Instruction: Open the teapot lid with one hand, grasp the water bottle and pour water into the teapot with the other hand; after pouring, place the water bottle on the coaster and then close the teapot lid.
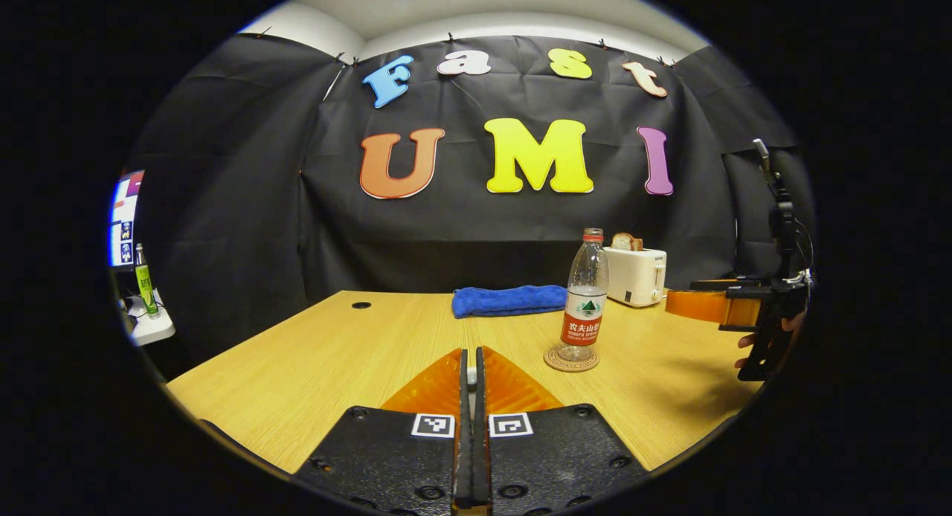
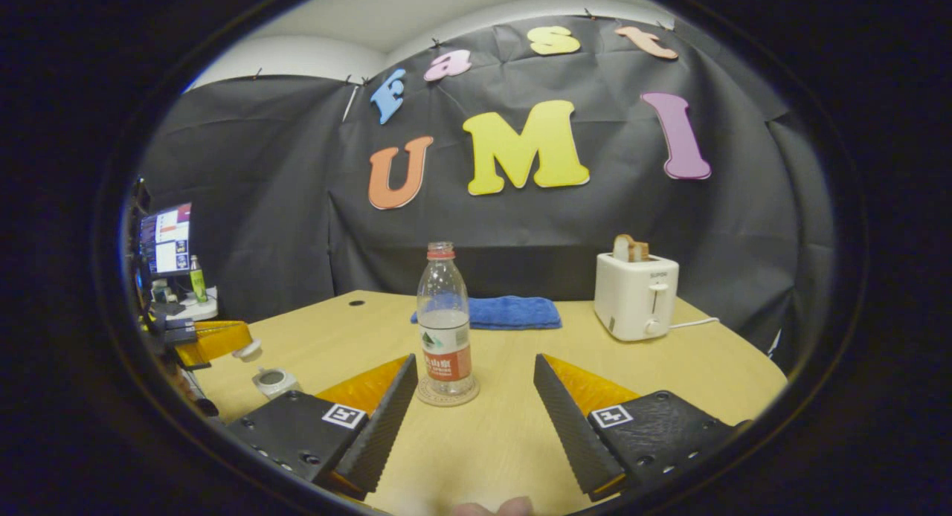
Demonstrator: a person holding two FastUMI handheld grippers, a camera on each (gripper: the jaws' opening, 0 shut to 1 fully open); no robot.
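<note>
A clear water bottle with a red cap and red label stands upright on a round coaster mid-table. My right gripper is open just short of it, with nothing between its fingers. The same bottle and coaster lie ahead and to the right in the left gripper view, where the right gripper hovers at the far right in a hand. My left gripper is shut on the white teapot lid, lifted just above the open white teapot at the table's left edge.
A white toaster with a slice of bread stands at the back right, its cord trailing right. A folded blue towel lies behind the bottle. Off the table's left are a monitor and a green bottle.
</note>
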